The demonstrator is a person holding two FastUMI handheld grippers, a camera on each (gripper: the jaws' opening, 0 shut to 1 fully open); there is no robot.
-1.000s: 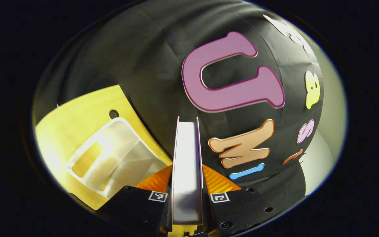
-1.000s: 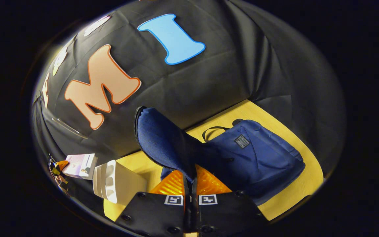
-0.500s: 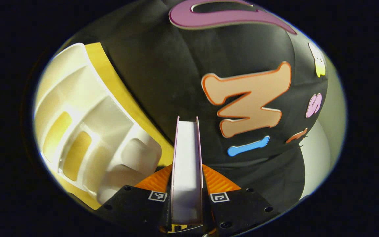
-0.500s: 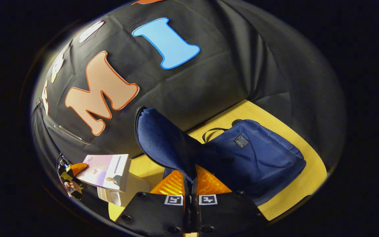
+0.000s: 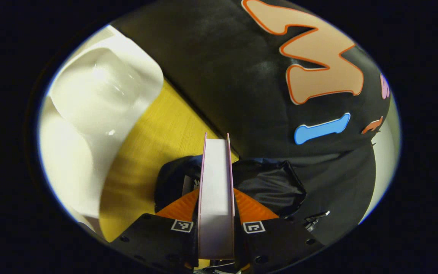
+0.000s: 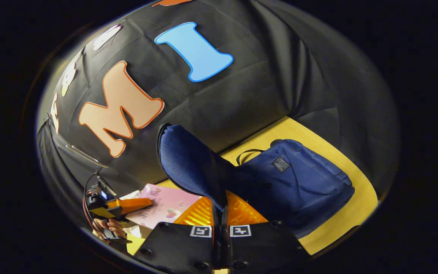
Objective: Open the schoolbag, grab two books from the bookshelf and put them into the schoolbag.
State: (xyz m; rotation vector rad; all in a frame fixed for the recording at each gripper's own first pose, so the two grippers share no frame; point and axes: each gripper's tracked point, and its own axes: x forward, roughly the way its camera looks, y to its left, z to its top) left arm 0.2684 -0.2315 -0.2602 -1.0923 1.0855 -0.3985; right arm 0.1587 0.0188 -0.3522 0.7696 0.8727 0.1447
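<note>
A pink-covered book (image 5: 216, 182) stands edge-on between the fingers of my left gripper (image 5: 216, 198), which is shut on it. Just beyond and below the book lies the schoolbag's dark opening (image 5: 270, 182). In the right gripper view the blue schoolbag (image 6: 302, 182) lies on the yellow table (image 6: 356, 198). Its flap (image 6: 188, 160) is lifted upright, with my right gripper (image 6: 221, 213) shut on the flap's edge. The left gripper (image 6: 127, 205) comes in from the lower left, carrying the pink book (image 6: 167, 207) close to the raised flap.
The white bookshelf (image 5: 89, 114) stands close on the left in the left gripper view, on the yellow table (image 5: 154, 148). A hand (image 6: 108, 226) holds the left gripper. The black cloth wall runs behind the table.
My left gripper has swung with the book away from the bookshelf and toward the schoolbag, whose opening now lies under the book. The right gripper keeps the flap raised, hardly moving.
</note>
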